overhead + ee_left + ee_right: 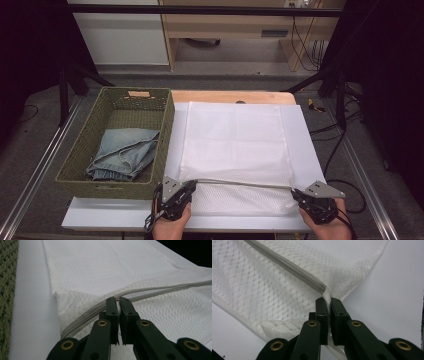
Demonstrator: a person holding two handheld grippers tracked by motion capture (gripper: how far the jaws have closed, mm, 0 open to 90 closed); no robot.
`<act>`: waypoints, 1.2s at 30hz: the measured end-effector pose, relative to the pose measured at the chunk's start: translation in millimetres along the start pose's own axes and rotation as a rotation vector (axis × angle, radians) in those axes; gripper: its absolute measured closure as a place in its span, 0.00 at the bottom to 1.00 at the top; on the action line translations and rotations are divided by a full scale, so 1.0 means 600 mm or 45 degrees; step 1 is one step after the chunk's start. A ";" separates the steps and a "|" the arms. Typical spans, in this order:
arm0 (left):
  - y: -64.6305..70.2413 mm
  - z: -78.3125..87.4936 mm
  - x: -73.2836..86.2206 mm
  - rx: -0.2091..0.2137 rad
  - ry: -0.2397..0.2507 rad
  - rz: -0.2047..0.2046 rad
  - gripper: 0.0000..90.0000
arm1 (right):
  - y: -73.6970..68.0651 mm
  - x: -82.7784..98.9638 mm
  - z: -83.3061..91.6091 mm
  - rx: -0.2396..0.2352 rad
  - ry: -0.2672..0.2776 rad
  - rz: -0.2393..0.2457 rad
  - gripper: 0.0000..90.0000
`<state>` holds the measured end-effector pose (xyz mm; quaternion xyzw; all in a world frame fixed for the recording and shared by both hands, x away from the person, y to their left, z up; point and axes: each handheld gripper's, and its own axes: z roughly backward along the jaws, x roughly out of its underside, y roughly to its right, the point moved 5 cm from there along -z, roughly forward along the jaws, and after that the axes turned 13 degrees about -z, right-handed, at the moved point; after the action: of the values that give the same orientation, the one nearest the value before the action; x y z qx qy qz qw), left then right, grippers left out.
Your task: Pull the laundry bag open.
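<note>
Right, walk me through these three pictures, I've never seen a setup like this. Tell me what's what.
No robot here: a person holds a hand-held gripper in each hand. The top picture looks down from above the table; the other two come from cameras riding on each gripper. On the white table lies a white mesh laundry bag with a zipper. The left gripper and right gripper each pinch one end of that zipper edge. Beside it, a green woven basket holds folded jeans.

The basket (116, 145) walls off my left side; the white board (306, 145) beyond my right claw (296, 195) lies bare.
</note>
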<state>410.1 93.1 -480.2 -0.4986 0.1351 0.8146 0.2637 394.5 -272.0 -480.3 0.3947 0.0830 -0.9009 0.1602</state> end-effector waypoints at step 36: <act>-0.022 0.019 0.039 -0.094 -0.062 -0.012 0.96 | -0.002 0.009 -0.016 0.050 -0.097 0.018 0.95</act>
<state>400.8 116.4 -495.2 -0.4886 0.0962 0.8297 0.2522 397.1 -269.3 -490.4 0.3637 0.0564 -0.9156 0.1618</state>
